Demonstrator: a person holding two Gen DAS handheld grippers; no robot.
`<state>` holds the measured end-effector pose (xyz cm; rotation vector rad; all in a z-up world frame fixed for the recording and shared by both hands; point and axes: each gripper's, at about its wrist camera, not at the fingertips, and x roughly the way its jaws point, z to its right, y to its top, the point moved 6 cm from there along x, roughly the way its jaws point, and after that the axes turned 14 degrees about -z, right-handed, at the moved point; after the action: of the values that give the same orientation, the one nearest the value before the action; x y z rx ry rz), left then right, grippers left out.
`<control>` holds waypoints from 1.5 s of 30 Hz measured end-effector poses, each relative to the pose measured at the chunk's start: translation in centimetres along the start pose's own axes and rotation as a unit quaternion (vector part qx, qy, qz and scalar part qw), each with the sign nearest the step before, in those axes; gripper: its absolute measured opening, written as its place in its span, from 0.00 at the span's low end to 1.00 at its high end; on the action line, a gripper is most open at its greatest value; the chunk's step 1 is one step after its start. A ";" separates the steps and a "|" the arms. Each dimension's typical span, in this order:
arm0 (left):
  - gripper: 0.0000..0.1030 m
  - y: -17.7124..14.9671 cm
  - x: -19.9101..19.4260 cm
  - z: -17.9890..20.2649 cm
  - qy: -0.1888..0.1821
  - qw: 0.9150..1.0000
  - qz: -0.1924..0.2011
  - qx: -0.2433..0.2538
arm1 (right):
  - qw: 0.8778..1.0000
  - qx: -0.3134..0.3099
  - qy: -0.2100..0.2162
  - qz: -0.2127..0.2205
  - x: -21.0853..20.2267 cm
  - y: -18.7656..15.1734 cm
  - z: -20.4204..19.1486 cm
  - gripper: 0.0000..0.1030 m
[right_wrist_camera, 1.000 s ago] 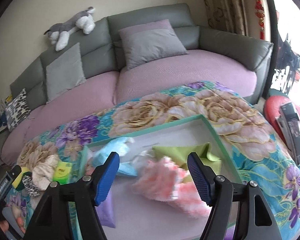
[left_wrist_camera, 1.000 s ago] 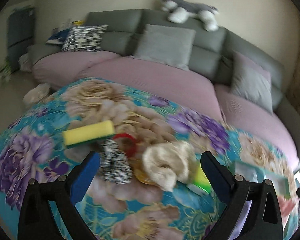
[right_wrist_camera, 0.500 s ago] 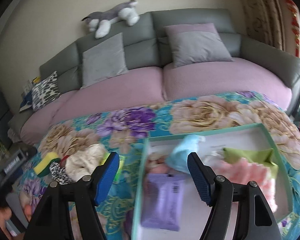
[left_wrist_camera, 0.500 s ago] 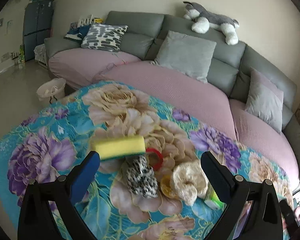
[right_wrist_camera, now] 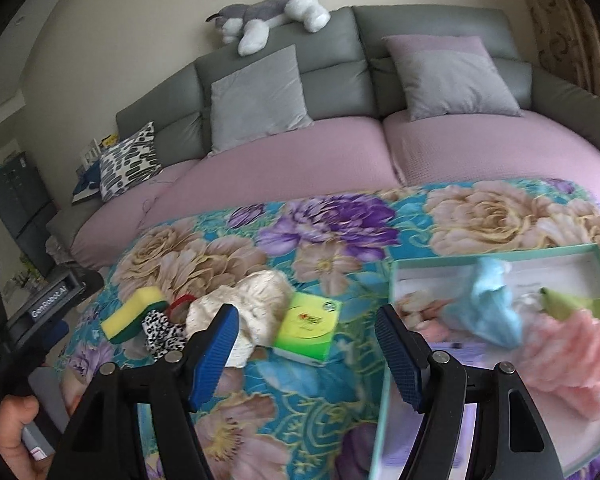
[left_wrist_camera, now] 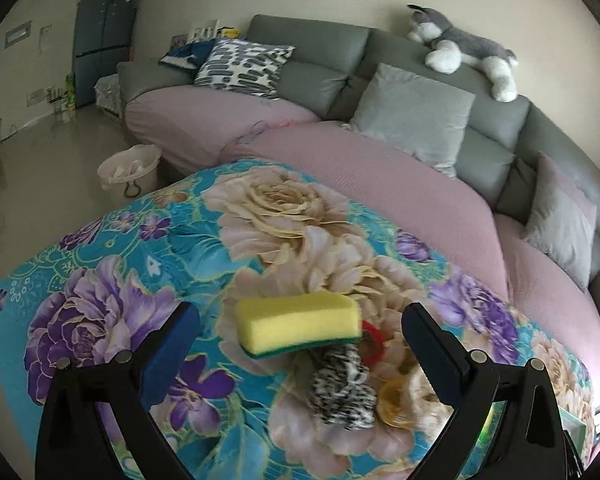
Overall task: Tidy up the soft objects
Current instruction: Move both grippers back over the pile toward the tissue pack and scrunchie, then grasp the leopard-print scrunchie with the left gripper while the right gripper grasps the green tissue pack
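Hovering over the floral-print blanket (left_wrist_camera: 148, 240) with both tools empty, we hold the left gripper (left_wrist_camera: 300, 336) wide apart and the right gripper (right_wrist_camera: 306, 340) just as wide, nothing between either pair of jaws

In the left wrist view the yellow foam sponge with a green scouring base (left_wrist_camera: 298, 326) sits at twelve o'clock from the left jaws, resting on the black-and-white leopard-print fabric scrunchie (left_wrist_camera: 342, 388), with a red ring (left_wrist_camera: 374, 344) at its three o'clock and a small amber ring (left_wrist_camera: 394, 404) beside the scrunchie

In the right wrist view a cream fluffy cloth bundle (right_wrist_camera: 248, 300) lies at eleven o'clock and a flat green-and-yellow packet (right_wrist_camera: 308, 328) at twelve; the shallow teal-rimmed tray (right_wrist_camera: 500, 250) at two o'clock already holds a light blue cloth (right_wrist_camera: 488, 304), a lime green cloth (right_wrist_camera: 572, 302), a pink fluffy cloth (right_wrist_camera: 568, 356) and something purple, partly hidden

We judge the risks to lie in the pile: the sponge overlaps the scrunchie, so a careless pinch may lift both or flick the rings away; the sponge may squash and slip; the blanket may catch in the jaws; both tools converging on one heap could collide
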<state>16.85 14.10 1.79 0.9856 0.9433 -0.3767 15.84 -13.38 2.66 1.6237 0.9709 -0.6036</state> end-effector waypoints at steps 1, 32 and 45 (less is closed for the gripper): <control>0.98 0.2 0.2 -0.4 0.001 1.000 -0.002 -0.006 | 1.000 -0.002 0.002 -0.003 0.3 0.0 -0.3 0.72; 0.98 -0.2 4.3 -2.2 -0.034 0.996 -0.076 -0.011 | 0.997 -0.006 -0.054 -0.057 6.9 -0.4 -0.6 0.54; 0.97 -3.5 4.1 1.2 -0.036 0.992 -0.109 0.061 | 0.995 -0.005 -0.057 -0.084 9.3 -1.1 -0.6 0.45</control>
<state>17.48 11.77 -3.18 0.9755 0.9742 -0.6550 19.80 -10.06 -5.14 1.4917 1.0294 -0.7959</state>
